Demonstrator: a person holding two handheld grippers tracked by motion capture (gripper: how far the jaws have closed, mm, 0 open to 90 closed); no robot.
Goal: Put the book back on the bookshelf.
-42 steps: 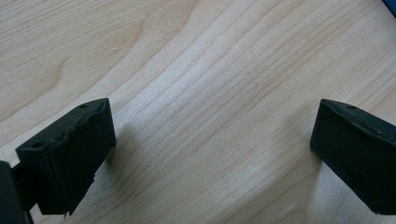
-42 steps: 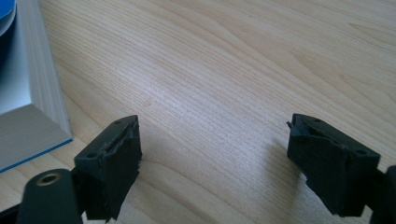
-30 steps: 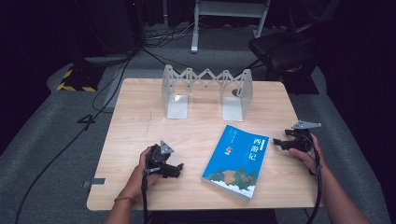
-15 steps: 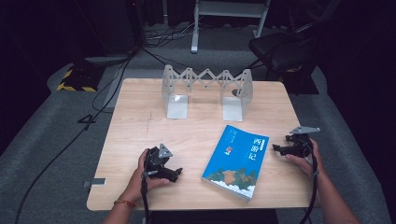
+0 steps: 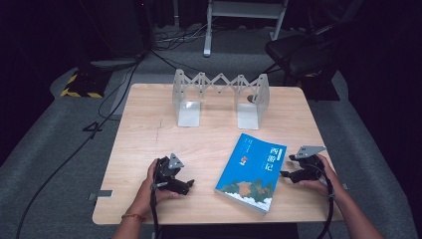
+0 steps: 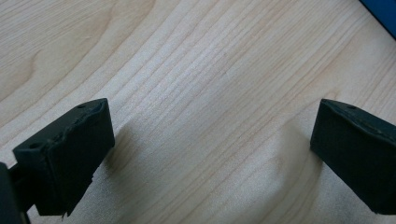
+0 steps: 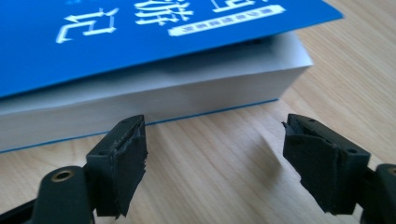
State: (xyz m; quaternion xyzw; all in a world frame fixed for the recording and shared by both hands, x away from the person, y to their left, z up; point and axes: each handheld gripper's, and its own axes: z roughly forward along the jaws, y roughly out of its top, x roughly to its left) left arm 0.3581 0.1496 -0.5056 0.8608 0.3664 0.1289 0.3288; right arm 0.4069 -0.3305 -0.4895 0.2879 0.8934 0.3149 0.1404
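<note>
The right gripper (image 5: pixel 284 174) is sliding toward the blue book (image 5: pixel 253 171), jaws spread but narrowing, empty; the left gripper (image 5: pixel 191 184) is resting released. Coming in low risks shoving the book.

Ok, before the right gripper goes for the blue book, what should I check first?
1. Right gripper jaws apart, nothing between them: ok; they have just been closing slightly.
2. Blue paperback book lying flat on the light wooden table: ok.
3. Book's white page edge facing the right gripper, no contact yet: ok.
4. Jaws wide enough for the book's thickness: cannot tell.
5. Left gripper open over bare wood, apart from the book: ok.
6. Grey folding metal book stand upright at the back, slot free: ok.
</note>
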